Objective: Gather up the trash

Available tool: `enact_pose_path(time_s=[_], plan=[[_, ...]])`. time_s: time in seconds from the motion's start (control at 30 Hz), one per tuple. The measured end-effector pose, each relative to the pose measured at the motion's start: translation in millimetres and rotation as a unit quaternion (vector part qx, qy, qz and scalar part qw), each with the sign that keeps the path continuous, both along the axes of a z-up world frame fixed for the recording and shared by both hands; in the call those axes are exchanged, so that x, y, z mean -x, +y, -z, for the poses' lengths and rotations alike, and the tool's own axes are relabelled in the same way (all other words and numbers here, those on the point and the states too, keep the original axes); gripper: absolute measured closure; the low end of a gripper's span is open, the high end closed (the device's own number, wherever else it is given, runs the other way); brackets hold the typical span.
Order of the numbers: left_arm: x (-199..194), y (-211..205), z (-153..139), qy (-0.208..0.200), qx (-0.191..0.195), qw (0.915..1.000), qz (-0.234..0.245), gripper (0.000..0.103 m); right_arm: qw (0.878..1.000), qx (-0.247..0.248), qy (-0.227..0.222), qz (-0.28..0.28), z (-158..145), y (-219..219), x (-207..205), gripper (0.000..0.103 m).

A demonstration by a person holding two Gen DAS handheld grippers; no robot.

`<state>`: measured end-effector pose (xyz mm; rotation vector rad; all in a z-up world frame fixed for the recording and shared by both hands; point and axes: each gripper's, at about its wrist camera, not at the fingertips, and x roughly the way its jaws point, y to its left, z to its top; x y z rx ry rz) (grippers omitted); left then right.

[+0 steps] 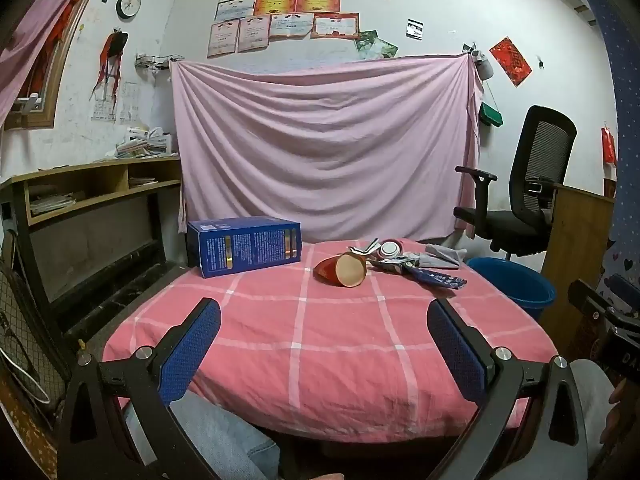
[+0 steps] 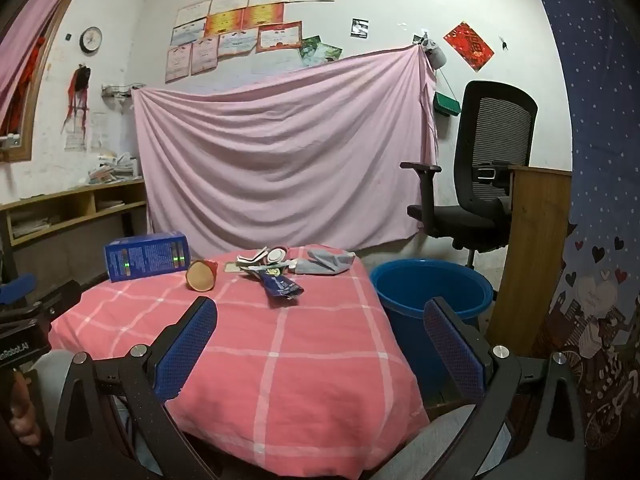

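Observation:
Trash lies at the far side of a table covered with a pink checked cloth point(image 1: 320, 332) point(image 2: 280, 336). A red paper cup point(image 1: 342, 270) point(image 2: 201, 275) lies on its side, mouth toward me. Beside it are a blue foil wrapper point(image 1: 434, 278) point(image 2: 280, 285), crumpled papers with a small round lid point(image 1: 390, 249) point(image 2: 276, 256), and a grey rag point(image 1: 444, 256) point(image 2: 330, 261). A blue bucket point(image 1: 516, 280) point(image 2: 432, 286) stands on the floor right of the table. My left gripper point(image 1: 324, 312) and right gripper point(image 2: 320, 312) are both open over the table's near edge, holding nothing.
A blue box point(image 1: 246, 245) point(image 2: 147, 255) stands at the table's far left. A black office chair point(image 1: 520, 184) point(image 2: 476, 168) and a wooden panel point(image 2: 528, 256) are right of the bucket. A pink sheet point(image 1: 320, 148) hangs behind. Shelves point(image 1: 92, 188) line the left wall.

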<state>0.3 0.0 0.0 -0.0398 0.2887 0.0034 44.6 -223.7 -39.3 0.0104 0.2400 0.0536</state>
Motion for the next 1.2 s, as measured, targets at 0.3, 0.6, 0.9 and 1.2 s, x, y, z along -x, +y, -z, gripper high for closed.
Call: enact_pose_path(time_s=[0.3, 0.6, 0.9, 1.2], plan=[[0.4, 0.2, -0.1, -0.003, 0.001, 1.0, -0.001, 0.002, 1.0, 0.0, 0.001, -0.001, 0.3, 0.5, -0.1, 0.0], [0.3, 0.2, 0.0, -0.004, 0.001, 1.0, -0.001, 0.002, 1.0, 0.0, 0.0, 0.0, 0.5, 0.5, -0.1, 0.0], [0.4, 0.1, 0.0, -0.005, 0.001, 1.0, -0.001, 0.002, 1.0, -0.001, -0.001, 0.0, 0.0, 0.5, 0.7, 0.0], [0.4, 0.1, 0.0, -0.005, 0.001, 1.0, -0.001, 0.002, 1.0, -0.001, 0.0, -0.001, -0.1, 0.5, 0.3, 0.0]])
